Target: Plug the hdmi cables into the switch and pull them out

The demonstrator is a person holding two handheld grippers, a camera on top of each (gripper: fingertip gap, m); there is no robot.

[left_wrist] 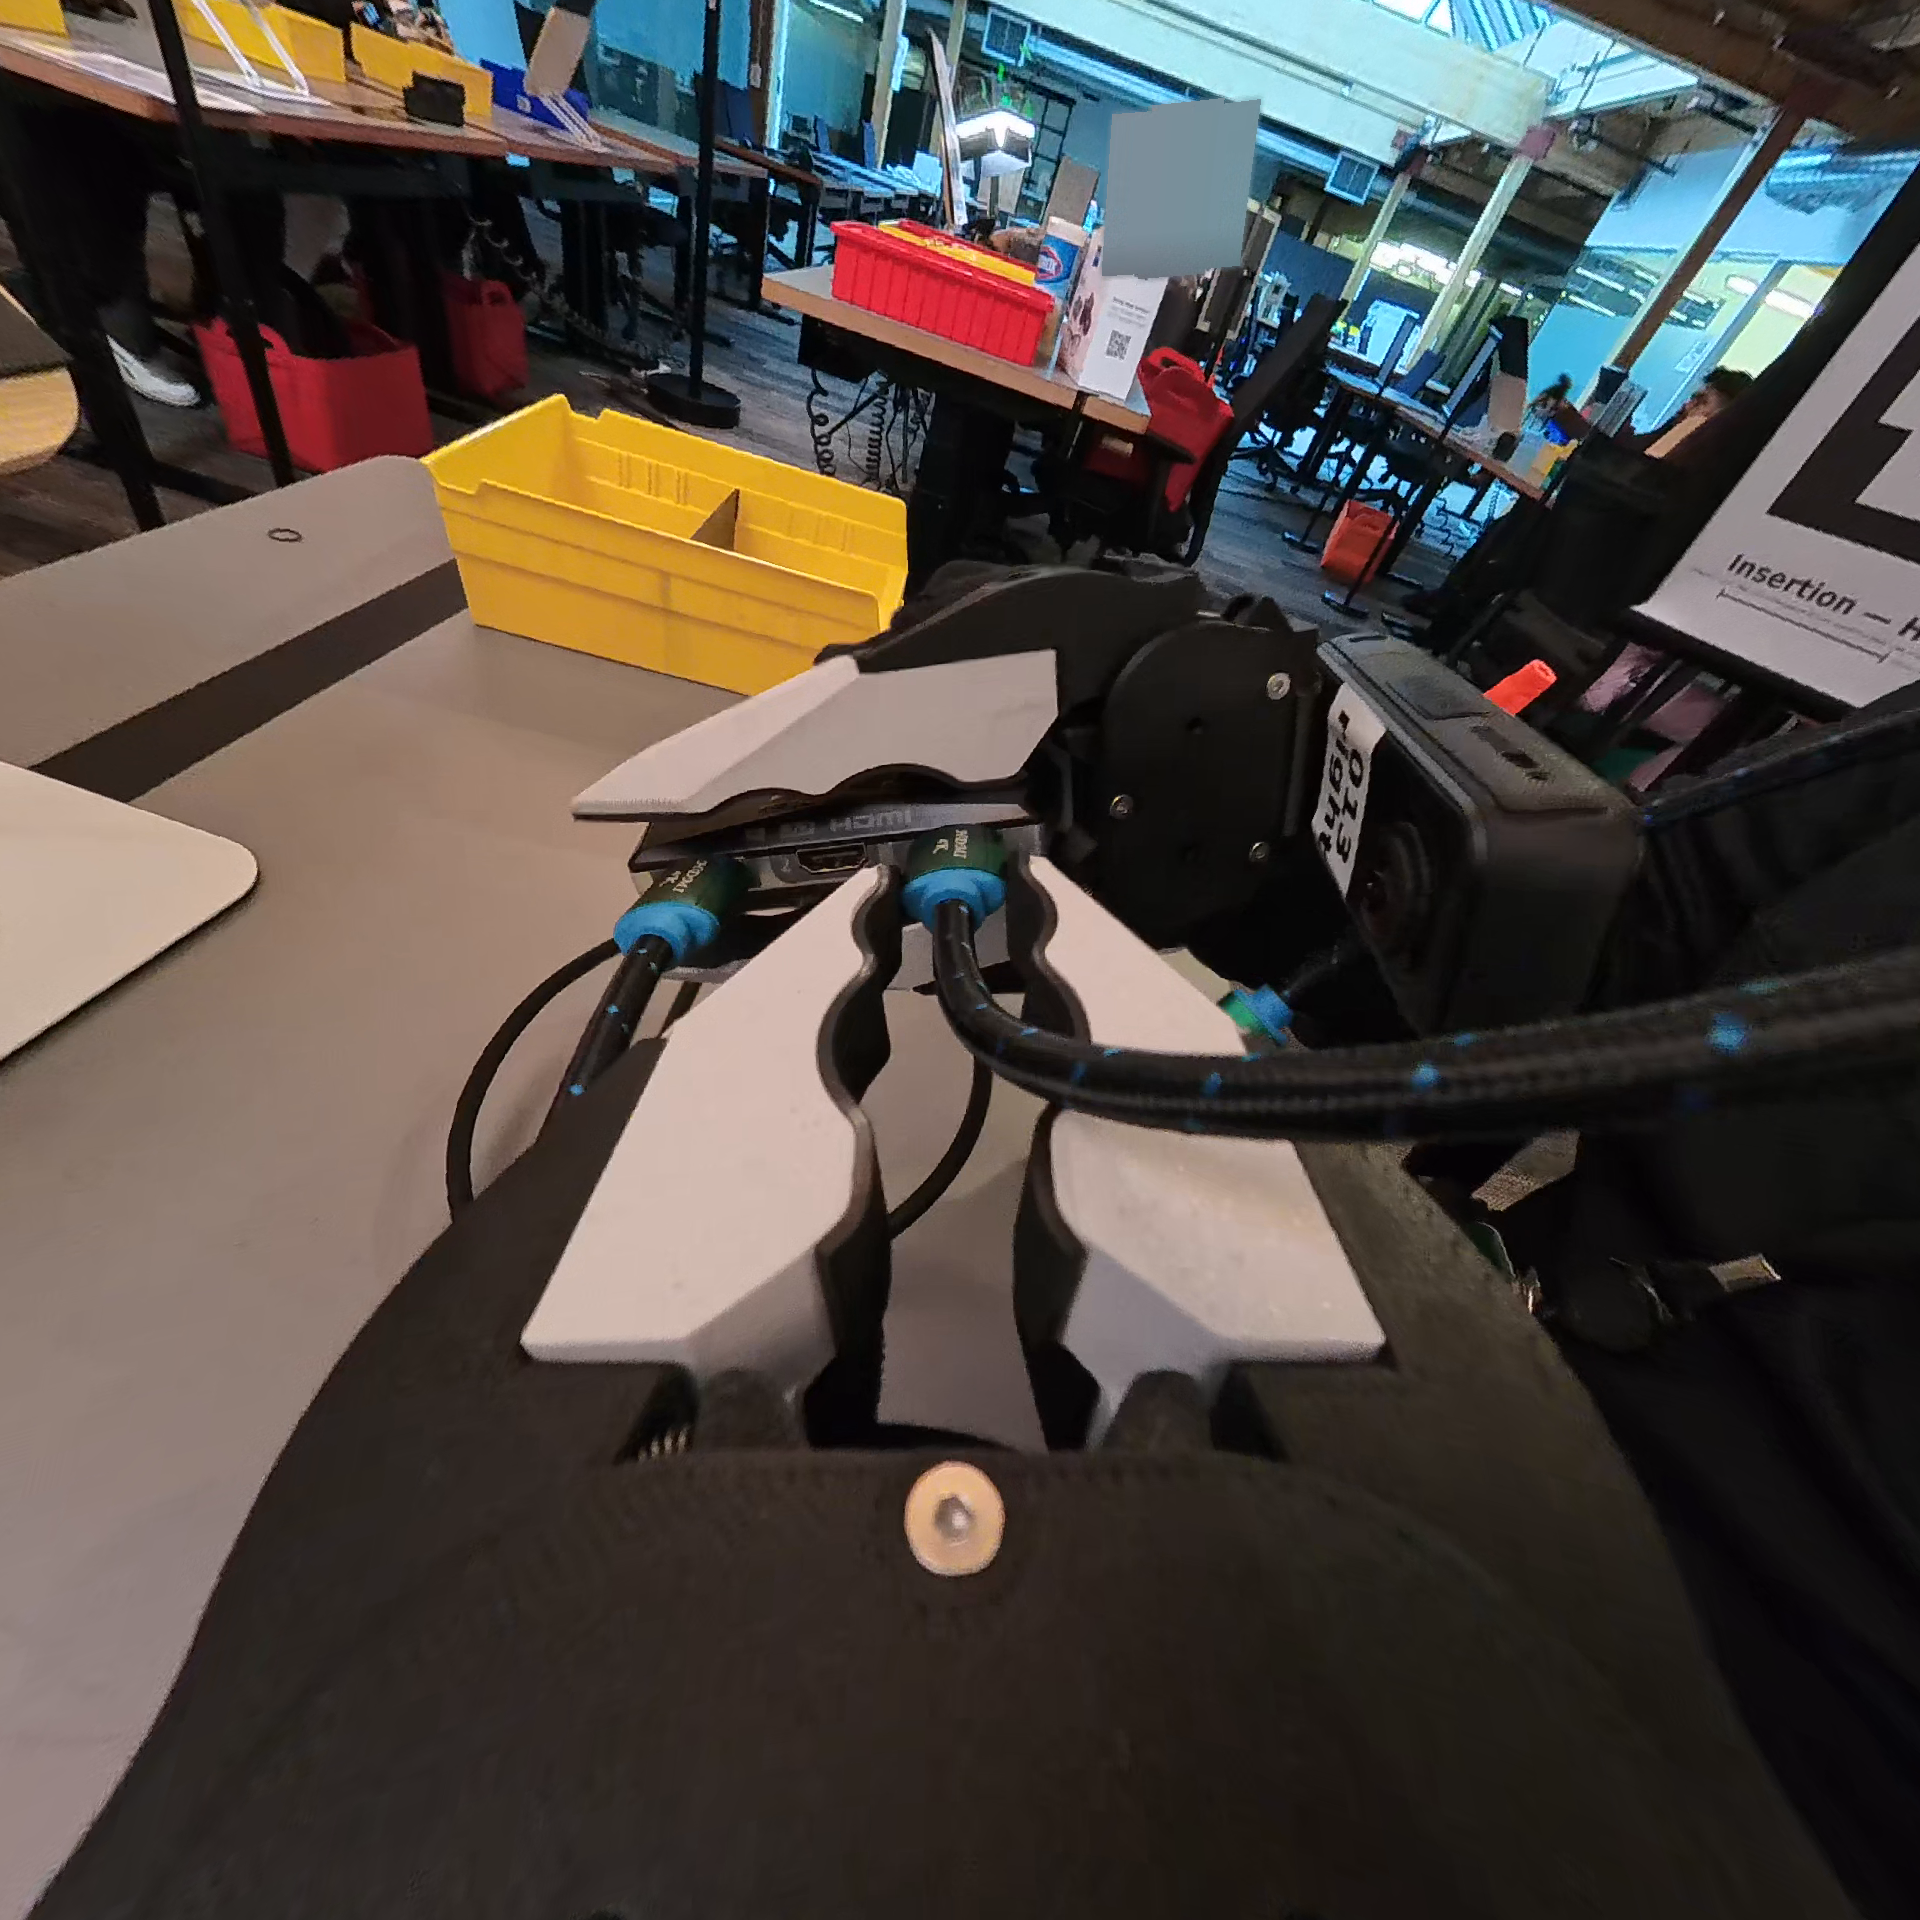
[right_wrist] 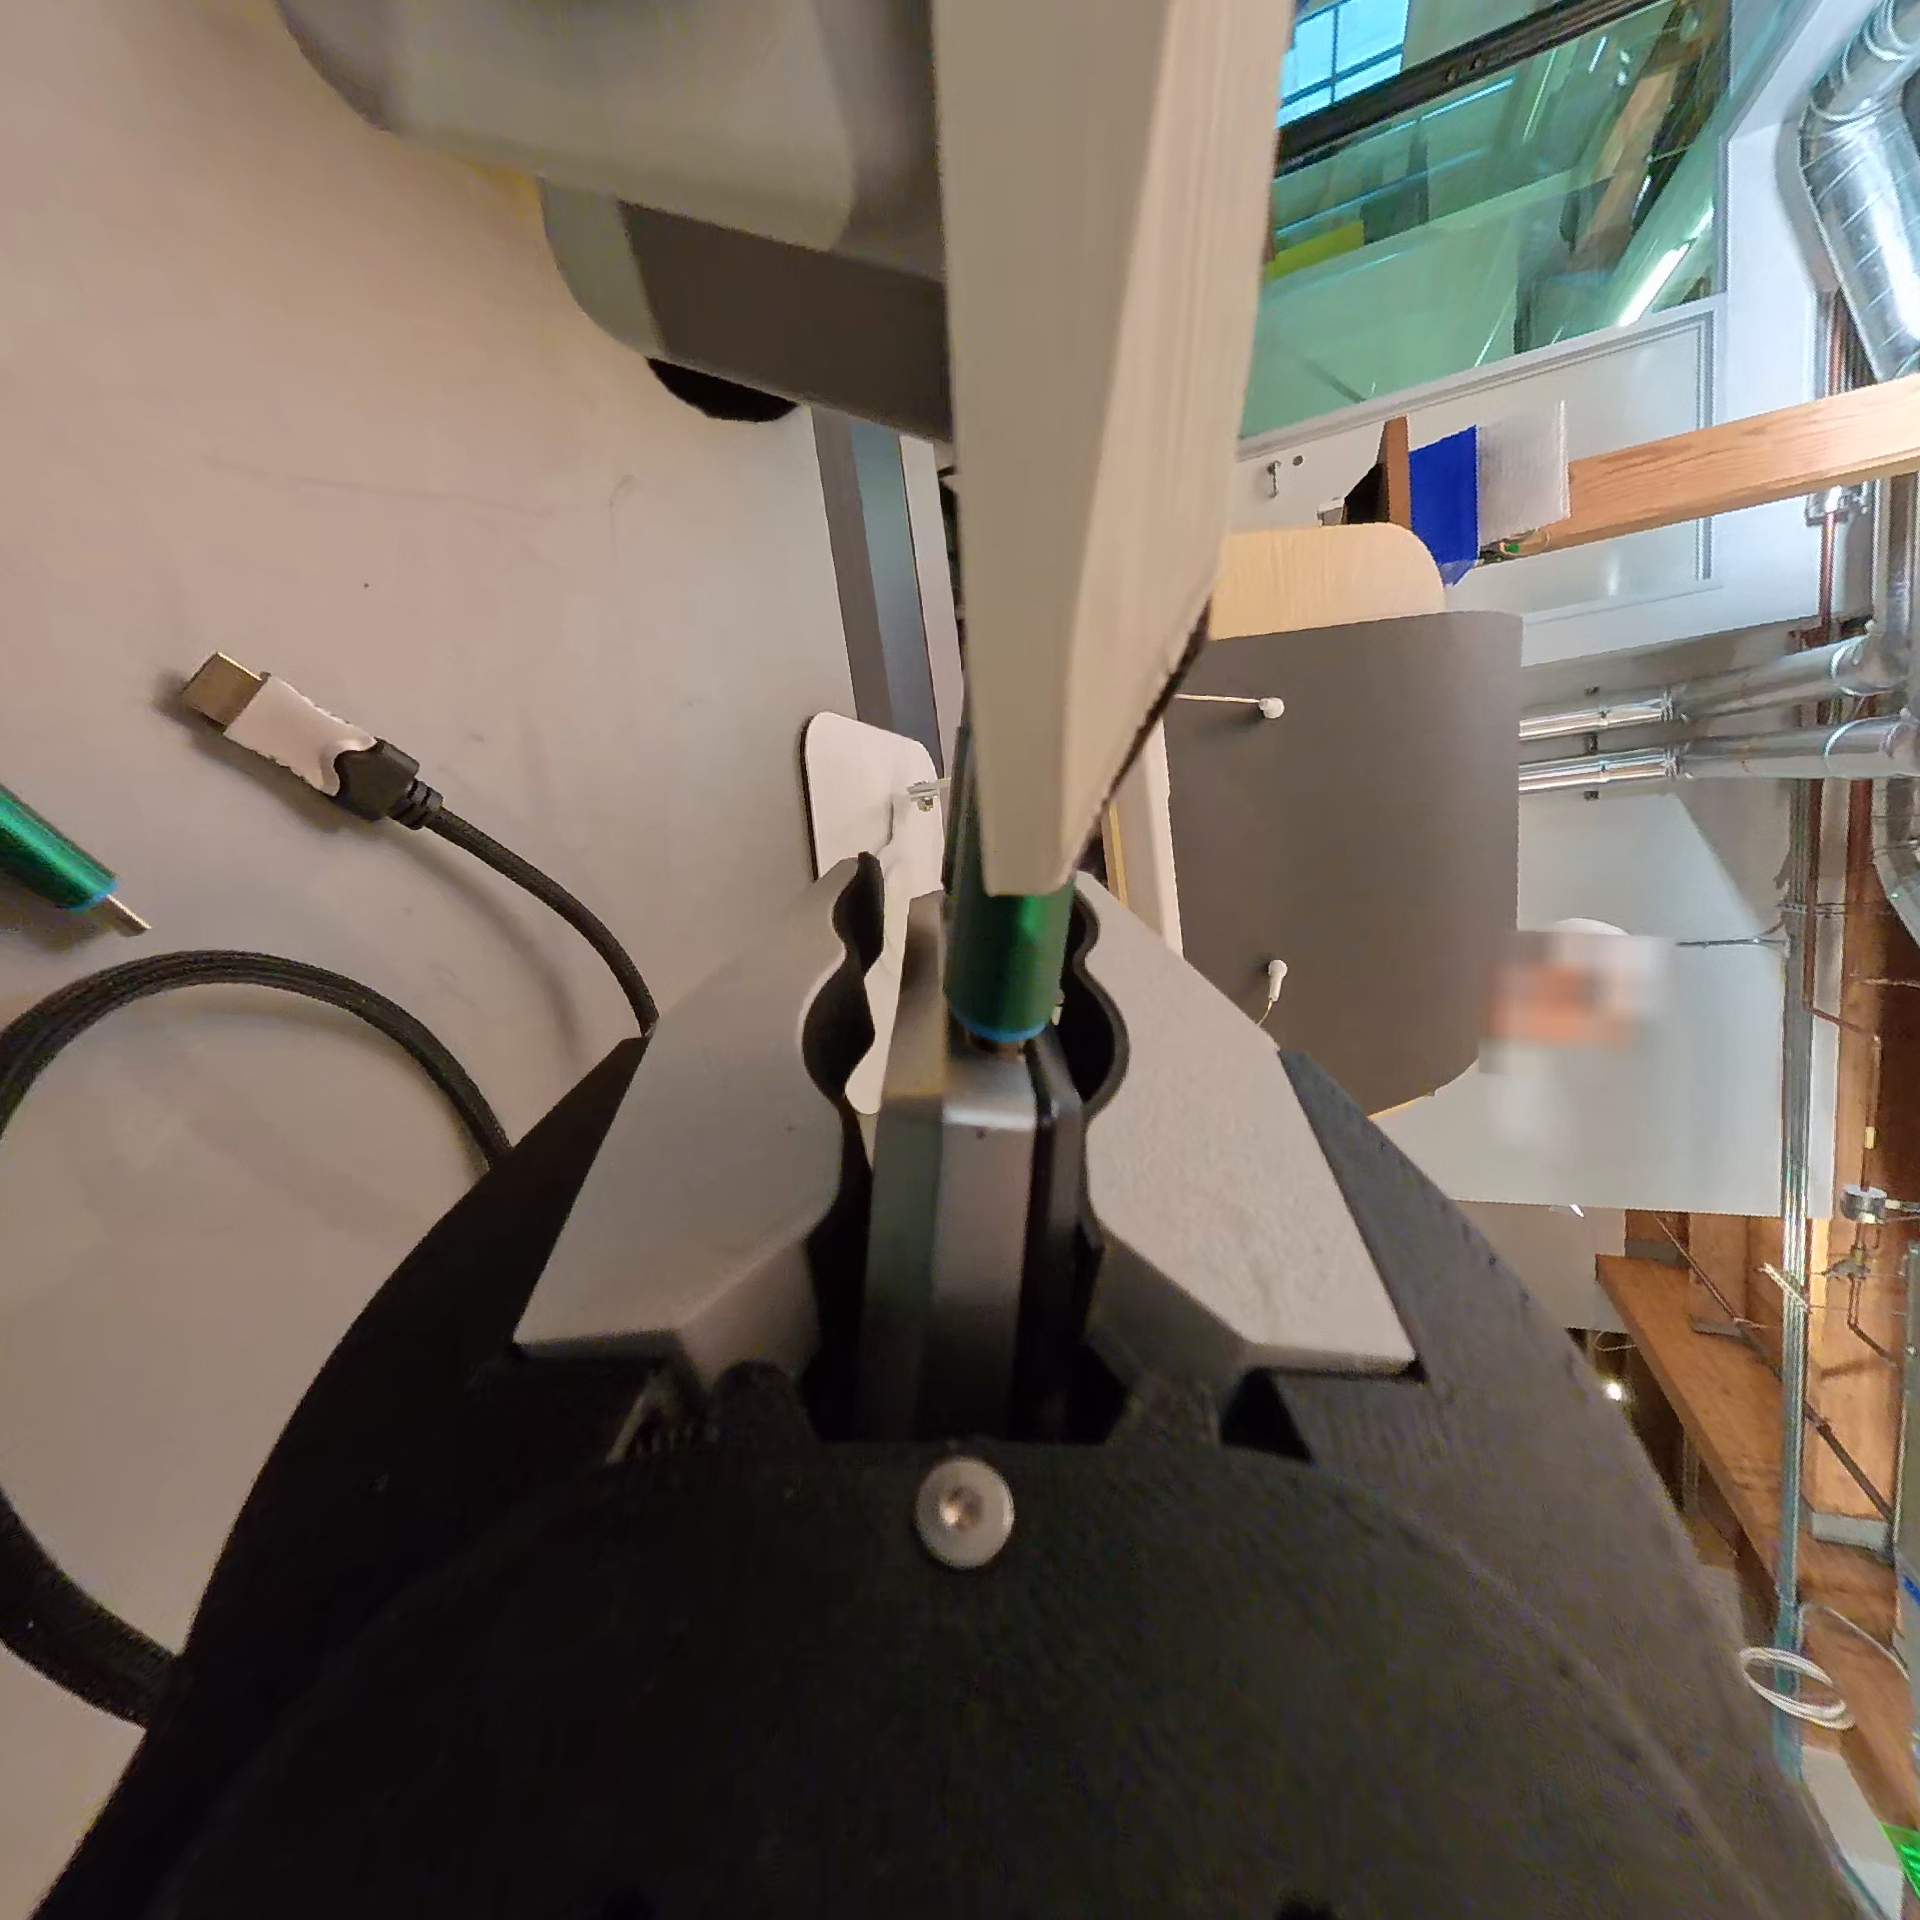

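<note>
My right gripper (right_wrist: pixel 971 1039) clamped on switch (right_wrist: pixel 971 1195), slim grey-black box held edge-on between my fingers. In left wrist view same switch (left_wrist: pixel 821 847) sits at 12 o'clock of my left gripper (left_wrist: pixel 951 914), above grey table (left_wrist: pixel 312 935). Two green-shelled HDMI plugs seated: one (left_wrist: pixel 691 894) at 10 o'clock, other (left_wrist: pixel 951 862) between my left fingertips, jaws parted, not pinching it. Middle port (left_wrist: pixel 829 858) bare. Loose white-wrapped cable end (right_wrist: pixel 301 732) on table at 10 o'clock in right view.
</note>
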